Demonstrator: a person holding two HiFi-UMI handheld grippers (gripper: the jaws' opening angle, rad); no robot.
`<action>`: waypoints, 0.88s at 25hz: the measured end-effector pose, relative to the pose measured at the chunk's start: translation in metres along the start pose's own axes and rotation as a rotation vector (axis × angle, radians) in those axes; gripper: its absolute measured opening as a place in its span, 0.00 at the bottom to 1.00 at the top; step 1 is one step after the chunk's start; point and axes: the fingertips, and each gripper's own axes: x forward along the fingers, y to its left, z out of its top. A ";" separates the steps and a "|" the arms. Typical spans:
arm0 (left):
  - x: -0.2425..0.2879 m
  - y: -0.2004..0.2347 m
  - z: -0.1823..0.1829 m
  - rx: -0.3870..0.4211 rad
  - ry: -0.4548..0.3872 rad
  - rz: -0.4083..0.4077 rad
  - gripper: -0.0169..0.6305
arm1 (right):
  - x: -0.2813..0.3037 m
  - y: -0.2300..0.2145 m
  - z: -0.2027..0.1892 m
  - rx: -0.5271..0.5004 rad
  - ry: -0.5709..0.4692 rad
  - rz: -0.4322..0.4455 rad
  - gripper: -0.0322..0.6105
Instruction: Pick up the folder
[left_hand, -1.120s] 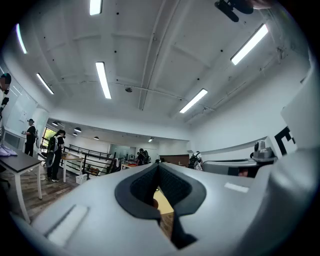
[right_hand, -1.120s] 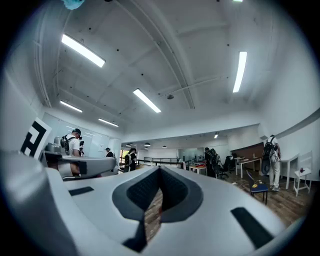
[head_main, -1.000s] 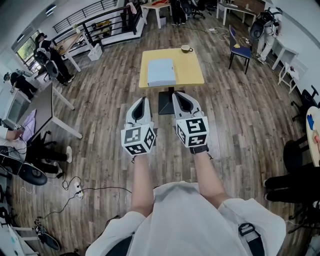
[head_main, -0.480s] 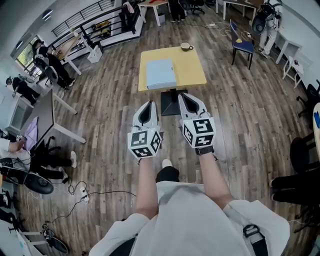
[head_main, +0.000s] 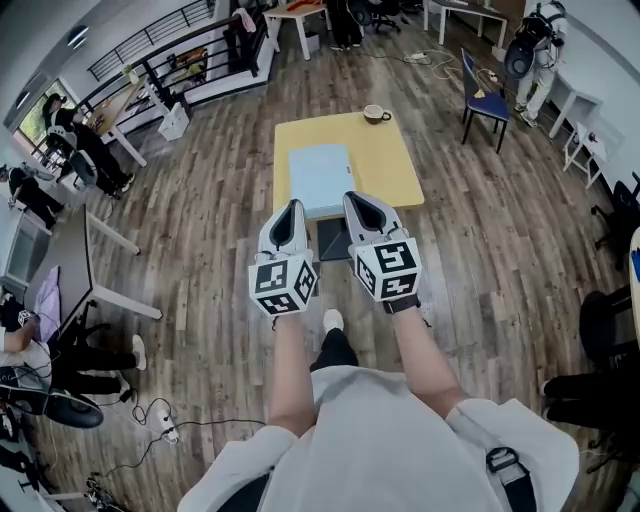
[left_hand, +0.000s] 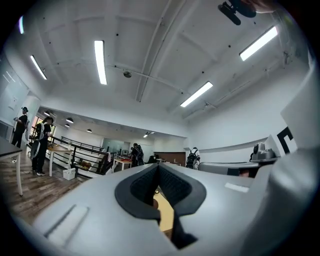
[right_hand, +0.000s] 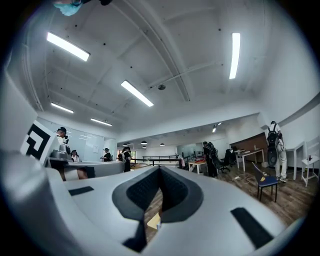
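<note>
A light blue folder (head_main: 320, 177) lies flat on the near left part of a small yellow table (head_main: 385, 165). My left gripper (head_main: 293, 204) and right gripper (head_main: 352, 197) are held side by side, level, with their tips over the table's near edge, just short of the folder. Both are shut with nothing between the jaws. In the left gripper view the shut left gripper (left_hand: 158, 166) shows a strip of the yellow table (left_hand: 165, 214) behind its jaws. In the right gripper view the right gripper (right_hand: 160, 169) shows a table corner (right_hand: 152, 222) below.
A cup on a saucer (head_main: 375, 114) stands at the table's far right corner. A blue chair (head_main: 482, 95) is at the back right. A dark desk (head_main: 62, 268) and people stand at the left. A black railing (head_main: 190, 50) runs along the back. Cables (head_main: 160, 425) lie on the wooden floor.
The person has walked toward the yellow table. Both shut grippers moved forward with them, from over bare floor to the table's near edge by the folder.
</note>
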 end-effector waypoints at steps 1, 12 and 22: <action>0.020 0.014 0.001 -0.007 0.001 -0.004 0.04 | 0.023 -0.003 0.000 -0.001 0.002 0.000 0.06; 0.213 0.130 0.008 -0.028 0.007 -0.070 0.04 | 0.236 -0.062 -0.002 -0.016 0.022 -0.030 0.06; 0.299 0.193 -0.024 -0.067 0.069 -0.109 0.04 | 0.338 -0.087 -0.034 0.029 0.056 -0.067 0.06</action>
